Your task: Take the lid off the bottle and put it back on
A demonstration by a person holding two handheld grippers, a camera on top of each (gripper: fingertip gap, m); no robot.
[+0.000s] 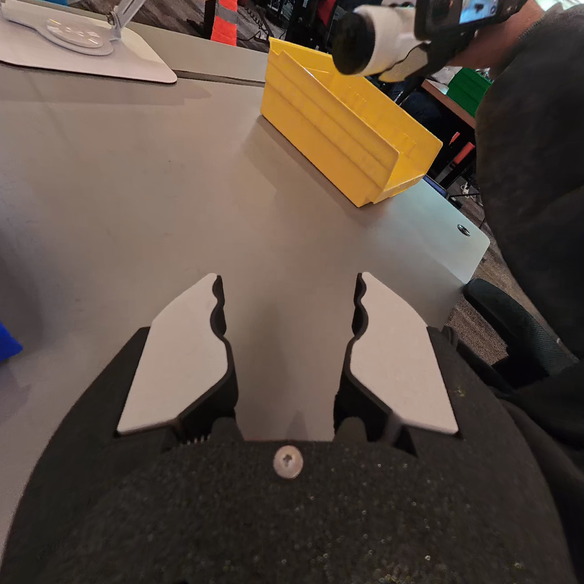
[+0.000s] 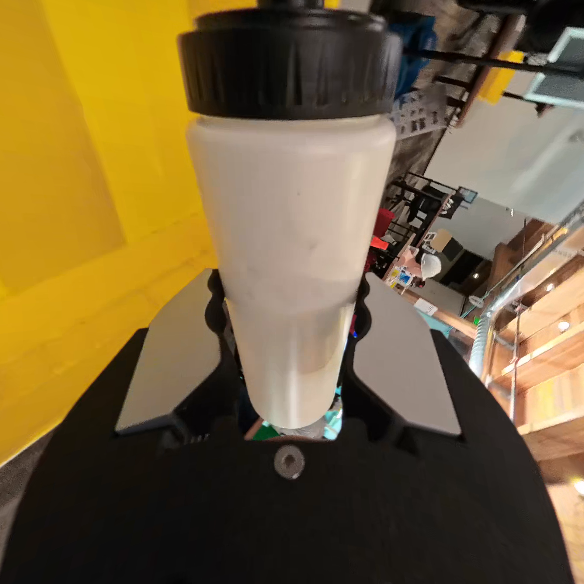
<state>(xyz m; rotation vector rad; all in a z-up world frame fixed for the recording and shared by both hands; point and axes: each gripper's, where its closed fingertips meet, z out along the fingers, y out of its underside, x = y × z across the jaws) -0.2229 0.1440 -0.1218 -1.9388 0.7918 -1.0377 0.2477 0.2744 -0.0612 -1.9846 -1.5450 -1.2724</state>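
A white bottle (image 2: 290, 240) with a black ribbed screw lid (image 2: 287, 66) lies along my right gripper (image 2: 289, 284), whose fingers are shut on its narrow lower body. The lid sits on the bottle's neck. In the left wrist view the same bottle (image 1: 388, 41) with its lid (image 1: 352, 41) is held in the air at the top right, lid towards me, above the yellow bin (image 1: 344, 126). My left gripper (image 1: 289, 281) is open and empty, low over the grey table (image 1: 158, 205), well short of the bottle.
The yellow bin stands on the table's far right part; it fills the left of the right wrist view (image 2: 79, 158). A white stand base (image 1: 85, 47) lies far left. A blue object (image 1: 8, 344) is at the left edge. A person's dark sleeve (image 1: 534, 189) and a chair (image 1: 512, 328) are at right.
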